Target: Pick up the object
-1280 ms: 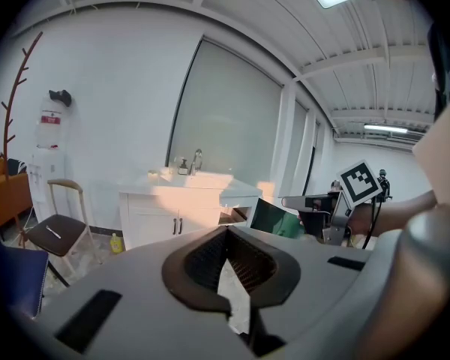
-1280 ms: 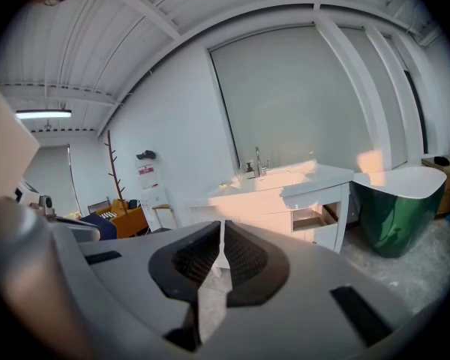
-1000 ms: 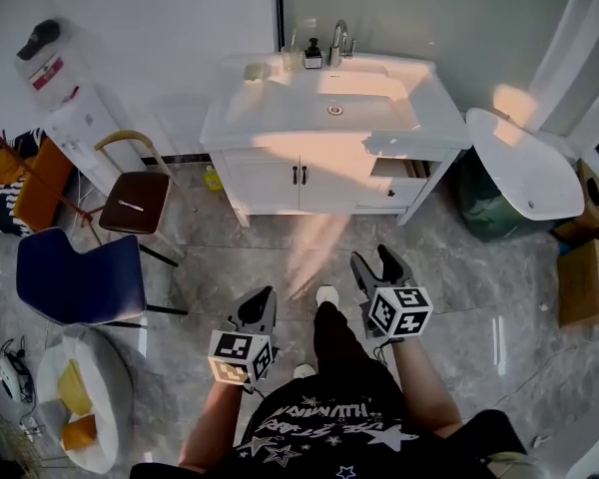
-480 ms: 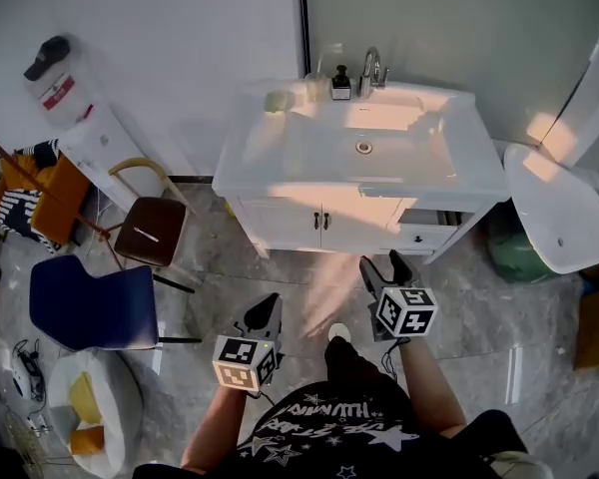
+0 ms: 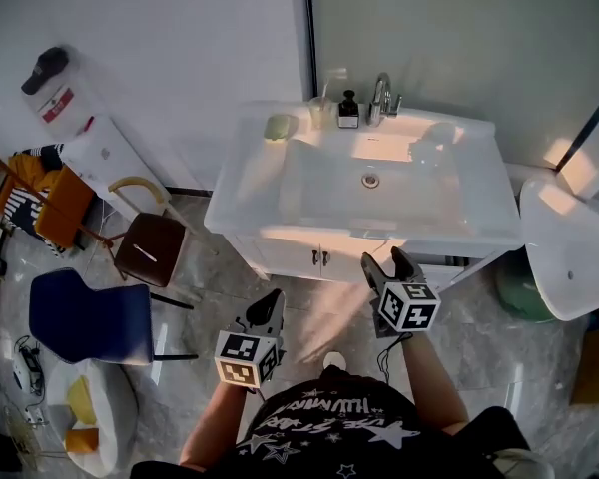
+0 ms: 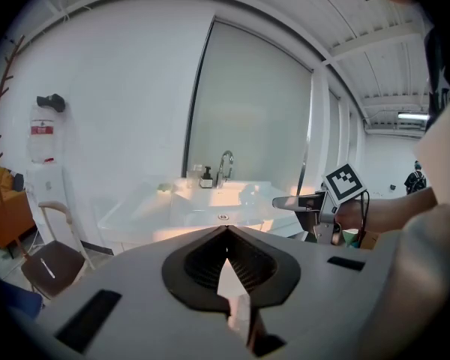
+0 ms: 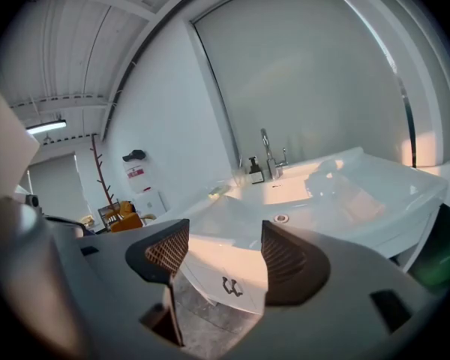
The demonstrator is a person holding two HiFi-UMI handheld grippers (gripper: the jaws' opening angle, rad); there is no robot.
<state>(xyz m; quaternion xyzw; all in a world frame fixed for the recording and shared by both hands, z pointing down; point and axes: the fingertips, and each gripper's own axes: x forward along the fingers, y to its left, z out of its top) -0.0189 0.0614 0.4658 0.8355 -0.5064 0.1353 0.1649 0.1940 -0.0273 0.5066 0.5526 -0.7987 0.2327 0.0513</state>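
A white sink vanity (image 5: 245,208) stands ahead of me. On its top are a pale green soap dish (image 5: 280,127), a cup (image 5: 324,114), a dark soap bottle (image 5: 348,111), a chrome faucet (image 5: 381,97) and a clear object (image 5: 435,136). My left gripper (image 5: 272,300) hangs low in front of the cabinet, jaws shut and empty (image 6: 226,235). My right gripper (image 5: 386,264) is near the cabinet front, open with nothing between its fingers (image 7: 217,250). Both are well short of the items on top.
A brown chair (image 5: 150,249) and a blue chair (image 5: 80,317) stand to the left, with a water dispenser (image 5: 92,150) behind them. A white round table (image 5: 569,242) and a green bin (image 5: 524,285) are on the right. The floor is grey marble tile.
The person has walked toward the vanity, so it now sits nearer and larger. Both grippers came forward with them, the right one reaching the cabinet front.
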